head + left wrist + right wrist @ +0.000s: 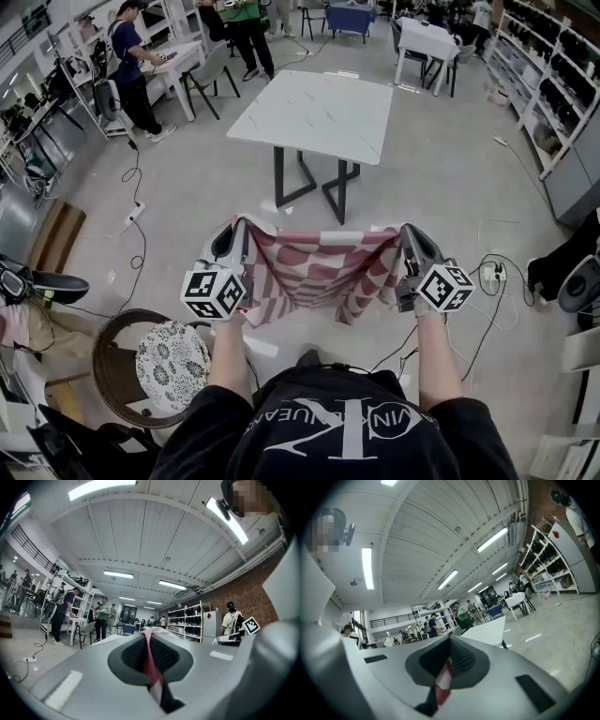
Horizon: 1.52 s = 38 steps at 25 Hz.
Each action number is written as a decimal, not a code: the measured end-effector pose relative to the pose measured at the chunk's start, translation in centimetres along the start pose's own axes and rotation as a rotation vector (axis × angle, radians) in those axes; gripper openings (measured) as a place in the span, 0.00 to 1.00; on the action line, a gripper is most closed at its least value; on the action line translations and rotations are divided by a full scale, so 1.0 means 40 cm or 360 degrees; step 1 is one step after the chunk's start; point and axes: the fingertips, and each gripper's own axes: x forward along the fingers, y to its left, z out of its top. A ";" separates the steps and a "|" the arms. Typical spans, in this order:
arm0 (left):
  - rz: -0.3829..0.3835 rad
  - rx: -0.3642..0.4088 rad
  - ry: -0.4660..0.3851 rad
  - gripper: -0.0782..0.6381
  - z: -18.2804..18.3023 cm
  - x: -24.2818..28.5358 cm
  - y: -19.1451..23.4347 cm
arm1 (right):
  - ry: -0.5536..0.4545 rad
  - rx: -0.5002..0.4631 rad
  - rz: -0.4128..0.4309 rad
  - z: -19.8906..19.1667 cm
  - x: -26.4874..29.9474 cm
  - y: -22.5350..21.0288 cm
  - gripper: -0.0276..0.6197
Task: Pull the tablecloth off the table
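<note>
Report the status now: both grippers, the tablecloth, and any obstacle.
Left gripper and right gripper both shut on the tablecloth. It hangs between them, off the table. Nothing in the way.

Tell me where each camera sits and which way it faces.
Head view: on the head, steeply down at tablecloth, bare table; forearms, left hand-held gripper, right hand-held gripper show.
Left gripper view: on that hand-held gripper, level along shut jaws pinching tablecloth; wearer's head top right.
Right gripper view: same, toward table; head top left.
Shared: head and right views, table.
</note>
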 end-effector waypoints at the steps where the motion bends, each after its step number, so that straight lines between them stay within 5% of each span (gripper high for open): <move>1: 0.0007 -0.0012 -0.0006 0.12 0.001 -0.003 -0.001 | 0.0003 -0.0015 0.0003 0.001 0.000 0.005 0.05; 38: 0.0038 -0.0132 -0.0093 0.12 0.039 0.015 0.007 | -0.0115 0.0051 0.0015 0.048 0.044 -0.030 0.05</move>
